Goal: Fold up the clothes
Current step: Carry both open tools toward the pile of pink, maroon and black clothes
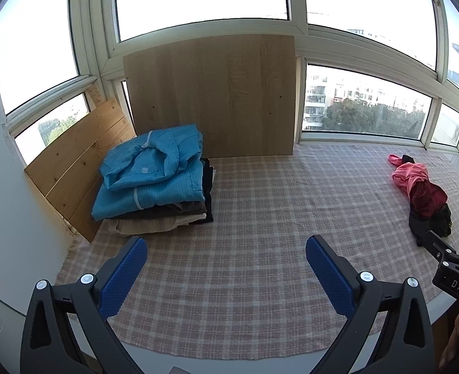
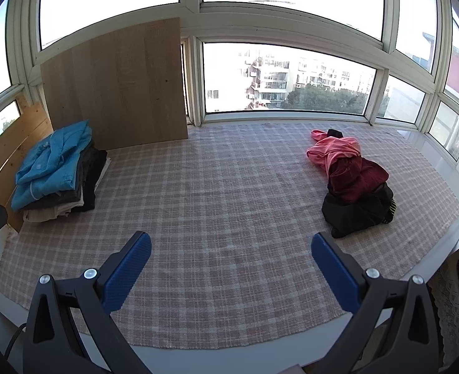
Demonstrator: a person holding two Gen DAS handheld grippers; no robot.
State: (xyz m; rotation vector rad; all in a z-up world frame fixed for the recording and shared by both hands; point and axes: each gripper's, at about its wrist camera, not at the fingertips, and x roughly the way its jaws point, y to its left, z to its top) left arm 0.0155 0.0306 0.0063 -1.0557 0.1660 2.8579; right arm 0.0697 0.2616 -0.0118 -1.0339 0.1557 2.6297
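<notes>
A stack of folded clothes with a blue jacket [image 1: 154,171] on top sits at the far left of the plaid cloth [image 1: 254,218]; it also shows in the right wrist view [image 2: 55,168]. A heap of unfolded clothes, pink [image 2: 335,152], dark red and black, lies at the right; it also shows in the left wrist view [image 1: 422,193]. My left gripper [image 1: 226,258] is open and empty above the cloth's near edge. My right gripper [image 2: 231,257] is open and empty, left of the heap.
A tall wooden board [image 1: 214,93] leans against the window behind the stack, and a lower plank [image 1: 76,168] stands at the left wall. Windows surround the cloth-covered surface. The right gripper's body [image 1: 454,268] shows at the left wrist view's right edge.
</notes>
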